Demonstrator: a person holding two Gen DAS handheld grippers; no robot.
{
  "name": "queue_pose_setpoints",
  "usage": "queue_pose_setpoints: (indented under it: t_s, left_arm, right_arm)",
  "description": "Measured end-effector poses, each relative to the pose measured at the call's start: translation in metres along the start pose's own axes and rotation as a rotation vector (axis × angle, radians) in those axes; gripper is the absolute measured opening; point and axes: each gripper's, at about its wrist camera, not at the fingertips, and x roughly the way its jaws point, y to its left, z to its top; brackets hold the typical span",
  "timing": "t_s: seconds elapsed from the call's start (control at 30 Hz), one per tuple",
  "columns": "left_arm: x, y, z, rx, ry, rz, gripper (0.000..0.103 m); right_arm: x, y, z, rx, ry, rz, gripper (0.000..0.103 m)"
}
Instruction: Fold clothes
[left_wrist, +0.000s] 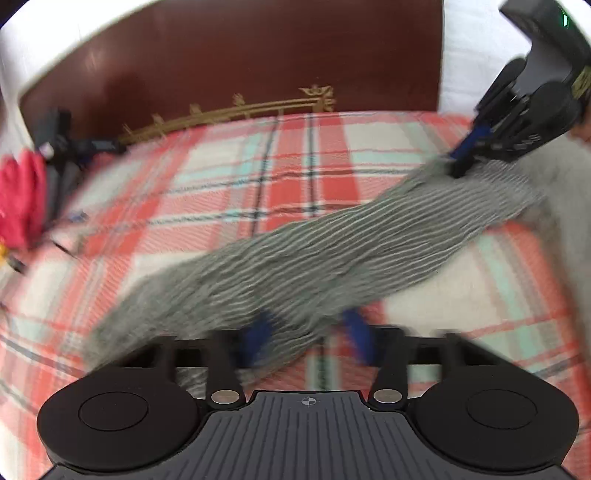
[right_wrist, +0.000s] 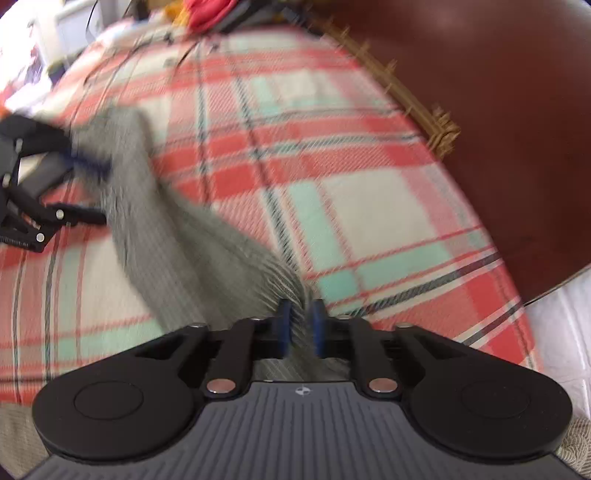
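- Plaid bedspread (left_wrist: 229, 177) under both tongs, glossy brown headboard (left_wrist: 221, 62) beyond
- Left gripper (left_wrist: 306, 332) and right gripper (right_wrist: 301, 325) each clench the ribbed grey garment (left_wrist: 295, 258), stretched between them

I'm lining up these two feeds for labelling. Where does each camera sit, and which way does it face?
Left wrist: on the left tool, facing across the plaid bed toward the brown headboard; its blue fingers and the right tool show.
Right wrist: on the right tool, facing along the bed with the headboard at right; the left tool shows.
Shared: the grey striped cloth stretched between both tools.
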Motion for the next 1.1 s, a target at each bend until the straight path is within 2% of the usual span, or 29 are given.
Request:
queue_pose_setpoints:
  t_s: [0.03,0.13,0.23,0.27,0.3,0.33,0.4,0.43,0.47,0.53,0.7,0.8,0.87,1.1]
  left_arm:
    - [0.001,0.001,0.000,-0.009,0.001,-0.008,0.008]
    - [0.002,0.004,-0.002,-0.024,0.001,-0.022,0.005]
    - [0.000,0.003,-0.004,-0.026,-0.005,-0.019,0.005]
    - [-0.001,0.004,-0.005,-0.029,-0.007,-0.021,0.007]
    - [-0.003,0.006,-0.006,-0.038,-0.010,-0.029,0.016]
    - [-0.007,0.009,-0.008,-0.049,-0.016,-0.037,0.031]
    - [-0.019,0.018,-0.010,-0.079,-0.041,-0.043,0.053]
    - [-0.027,0.026,-0.010,-0.108,-0.065,-0.029,0.062]
    - [-0.032,0.035,-0.011,-0.144,-0.082,-0.013,0.067]
    - [-0.033,0.064,-0.016,-0.264,-0.072,0.036,0.071]
    - [-0.034,0.135,-0.027,-0.562,-0.046,0.157,0.072]
    - [-0.024,0.165,-0.039,-0.700,-0.005,0.163,0.072]
    - [-0.018,0.171,-0.044,-0.723,0.010,0.141,0.072]
    - [-0.006,0.155,-0.032,-0.609,0.006,0.122,0.073]
  right_arm:
    - [-0.004,-0.006,0.000,0.043,-0.043,-0.005,0.010]
    - [-0.008,-0.021,-0.002,0.170,-0.122,-0.069,0.009]
    - [0.011,-0.023,-0.008,0.214,-0.057,-0.228,0.012]
    - [0.014,-0.021,-0.011,0.217,-0.050,-0.238,0.013]
    - [0.015,-0.020,-0.013,0.219,-0.049,-0.240,0.017]
    - [0.010,-0.020,-0.013,0.223,-0.061,-0.222,0.023]
    - [-0.004,-0.022,-0.011,0.245,-0.109,-0.182,0.051]
    - [-0.011,-0.023,-0.010,0.254,-0.136,-0.162,0.054]
    - [-0.017,-0.022,-0.008,0.250,-0.154,-0.143,0.057]
    - [-0.027,-0.021,-0.003,0.244,-0.188,-0.108,0.062]
    - [-0.023,-0.015,0.010,0.263,-0.201,-0.051,0.068]
    - [-0.018,-0.008,0.015,0.271,-0.191,0.000,0.068]
    - [-0.015,-0.003,0.019,0.270,-0.185,0.031,0.068]
    - [0.014,0.032,0.042,0.150,-0.129,0.064,0.068]
